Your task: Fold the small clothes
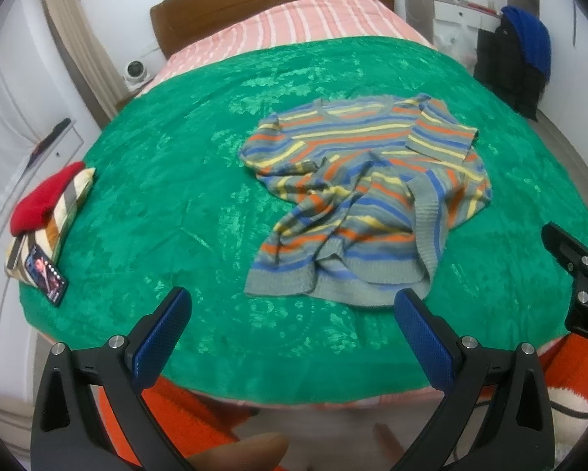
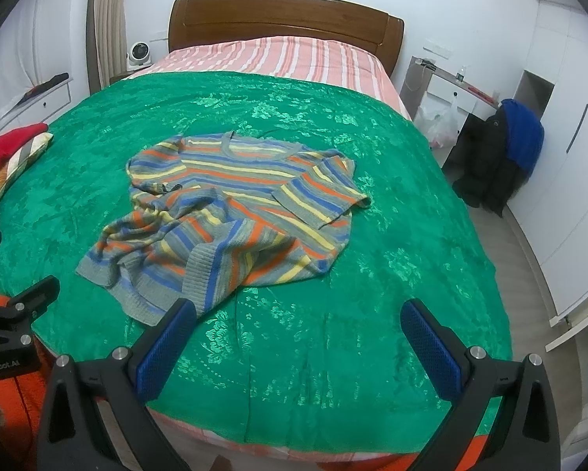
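A small striped knit sweater [image 1: 356, 188], grey with blue, orange and yellow bands, lies crumpled on the green bedspread [image 1: 156, 196]. Its neck points to the headboard and its hem is bunched and turned over toward me. It also shows in the right wrist view [image 2: 231, 212]. My left gripper [image 1: 294, 314] is open and empty, above the bed's near edge just short of the hem. My right gripper [image 2: 297, 325] is open and empty, to the right of the hem; its left fingertip [image 2: 184, 314] overlaps the hem in view.
A red cloth [image 1: 46, 196] on a striped cushion and a phone [image 1: 46, 274] lie at the bed's left edge. The wooden headboard [image 2: 286, 15] is far. A chair with dark and blue clothes [image 2: 501, 149] stands right of the bed. Orange fabric [image 1: 176, 412] lies below the near edge.
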Tool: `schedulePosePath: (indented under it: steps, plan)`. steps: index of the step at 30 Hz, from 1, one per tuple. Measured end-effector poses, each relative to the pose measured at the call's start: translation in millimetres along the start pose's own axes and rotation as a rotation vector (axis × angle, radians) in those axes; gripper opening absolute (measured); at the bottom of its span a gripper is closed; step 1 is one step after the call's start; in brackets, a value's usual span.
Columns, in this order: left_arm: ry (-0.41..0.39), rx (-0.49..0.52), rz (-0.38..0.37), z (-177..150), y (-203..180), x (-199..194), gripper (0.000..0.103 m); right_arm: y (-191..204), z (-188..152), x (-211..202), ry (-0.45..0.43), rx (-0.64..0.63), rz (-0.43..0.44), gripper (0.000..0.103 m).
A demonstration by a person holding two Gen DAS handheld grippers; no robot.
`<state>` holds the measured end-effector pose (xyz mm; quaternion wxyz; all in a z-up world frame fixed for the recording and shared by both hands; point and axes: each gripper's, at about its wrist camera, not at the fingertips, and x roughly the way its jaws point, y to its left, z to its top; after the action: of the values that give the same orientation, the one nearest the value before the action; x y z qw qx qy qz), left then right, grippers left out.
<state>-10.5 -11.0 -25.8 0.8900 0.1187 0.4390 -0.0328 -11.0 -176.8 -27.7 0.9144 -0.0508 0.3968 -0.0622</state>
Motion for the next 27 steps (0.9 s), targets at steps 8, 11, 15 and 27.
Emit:
schedulePosePath:
  steps: [8, 11, 15, 27]
  plan:
    - [0.015, -0.01, -0.003, -1, 3, 6, 0.103, -2, 0, 5, 0.01, -0.01, -0.046, 0.103]
    - [0.019, -0.01, -0.006, -1, 3, 7, 0.103, -4, -1, 6, 0.014, -0.007, -0.054, 0.103]
    - [0.027, -0.009, -0.012, -2, 2, 10, 0.103, -4, -1, 7, 0.011, -0.007, -0.055, 0.103]
    - [0.037, -0.01, -0.015, -3, 2, 13, 0.103, -8, -1, 11, 0.017, -0.003, -0.073, 0.103]
